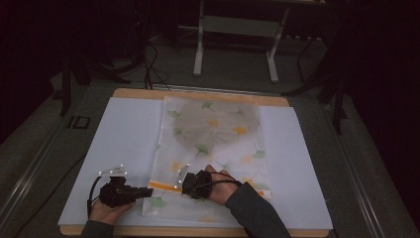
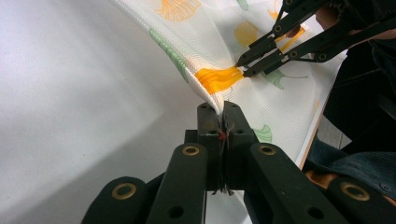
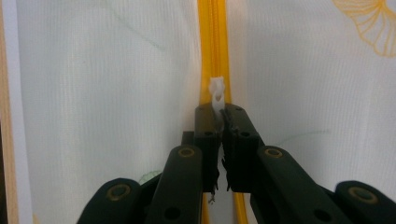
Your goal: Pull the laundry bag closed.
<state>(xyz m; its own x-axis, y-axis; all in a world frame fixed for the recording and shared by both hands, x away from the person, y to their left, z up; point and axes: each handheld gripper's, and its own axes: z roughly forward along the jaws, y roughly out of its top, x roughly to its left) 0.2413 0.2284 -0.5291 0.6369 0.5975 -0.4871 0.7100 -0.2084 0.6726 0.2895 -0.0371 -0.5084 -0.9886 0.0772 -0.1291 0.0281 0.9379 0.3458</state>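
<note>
A white mesh laundry bag printed with green and orange ginkgo leaves (image 1: 213,144) lies flat on a large white sheet (image 1: 124,144) that covers a wooden table (image 1: 143,93). The bag sits in the middle of the sheet, its orange zipper (image 1: 161,185) running across the end nearest the person.

The left gripper (image 1: 147,192), held in the person's left hand (image 1: 106,210), is at the bag's near left edge. In the left gripper view its two black jaws are pressed together on a fold of the mesh fabric (image 2: 212,100), lifting that edge slightly off the sheet just beside the zipper's end.

The right gripper (image 1: 184,184), held in the person's right hand (image 1: 218,186), points along the zipper. In the right gripper view its jaws are closed on the small white plastic zipper pull (image 3: 217,91), with the orange zipper band stretching straight ahead.

The two grippers are near each other along the zipper.
</note>
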